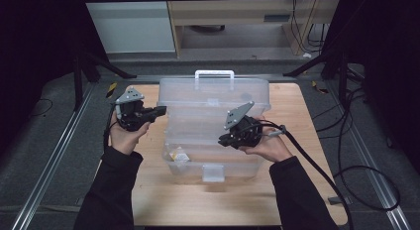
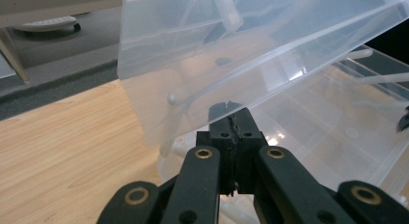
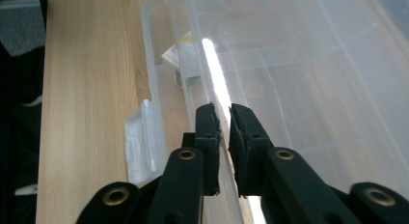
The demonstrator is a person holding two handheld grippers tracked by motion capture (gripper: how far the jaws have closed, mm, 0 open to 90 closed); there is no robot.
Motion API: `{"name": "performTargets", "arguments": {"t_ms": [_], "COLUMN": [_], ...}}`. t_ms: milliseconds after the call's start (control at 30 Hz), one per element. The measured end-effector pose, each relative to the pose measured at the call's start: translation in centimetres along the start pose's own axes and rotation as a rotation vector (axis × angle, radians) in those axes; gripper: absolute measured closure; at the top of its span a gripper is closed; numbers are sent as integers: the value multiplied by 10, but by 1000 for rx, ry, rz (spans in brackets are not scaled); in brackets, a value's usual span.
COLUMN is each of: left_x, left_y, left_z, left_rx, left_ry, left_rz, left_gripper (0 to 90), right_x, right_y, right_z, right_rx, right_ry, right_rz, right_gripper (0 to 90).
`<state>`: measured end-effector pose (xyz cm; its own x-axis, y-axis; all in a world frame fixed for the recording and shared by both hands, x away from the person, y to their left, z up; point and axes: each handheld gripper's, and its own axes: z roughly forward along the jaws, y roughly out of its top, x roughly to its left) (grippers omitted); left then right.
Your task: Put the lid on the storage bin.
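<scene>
While the clear box (image 1: 213, 136) sits mid-desk (image 1: 297, 190) with its lid (image 2: 251, 45) raised and tilted, the left tool (image 2: 234, 119) is pressed together at the lid's lower edge, at the box's left side. At the right, the right tool (image 3: 224, 119) stands slightly parted astride the box's rim (image 3: 212, 60), pads not pressing. Small packets (image 1: 178, 154) lie inside near the front

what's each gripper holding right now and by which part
Left gripper is shut on the clear box lid's edge; right gripper straddles its front rim, jaws slightly apart, not gripping.
</scene>
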<state>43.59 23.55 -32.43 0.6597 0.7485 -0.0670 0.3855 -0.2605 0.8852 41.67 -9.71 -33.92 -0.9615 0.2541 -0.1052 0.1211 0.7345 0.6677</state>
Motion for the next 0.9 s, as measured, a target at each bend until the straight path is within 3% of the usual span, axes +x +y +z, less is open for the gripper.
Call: {"name": "performTargets", "arguments": {"t_ms": [167,300,500,900], "left_x": [-1,-3,-5,-12], "left_y": [-2,-3,-6,-13], "left_z": [-1,-2,-4,-6], "left_rx": [10,20,30,60], "left_ry": [-2,-5,-4,-9], "left_rz": [5,16,29,57], "left_gripper": [891,891,891,891], "right_x": [-1,-2,-4,-5], "right_y": [-8,-15,-29,-71], "right_z": [-17,-32,-44,-66], "right_rx": [-75,-126,-164,-223], "right_ry": [-37,-113,-216,-315], "right_rz": [58,127,221,368], "right_gripper": [779,791,817,874]}}
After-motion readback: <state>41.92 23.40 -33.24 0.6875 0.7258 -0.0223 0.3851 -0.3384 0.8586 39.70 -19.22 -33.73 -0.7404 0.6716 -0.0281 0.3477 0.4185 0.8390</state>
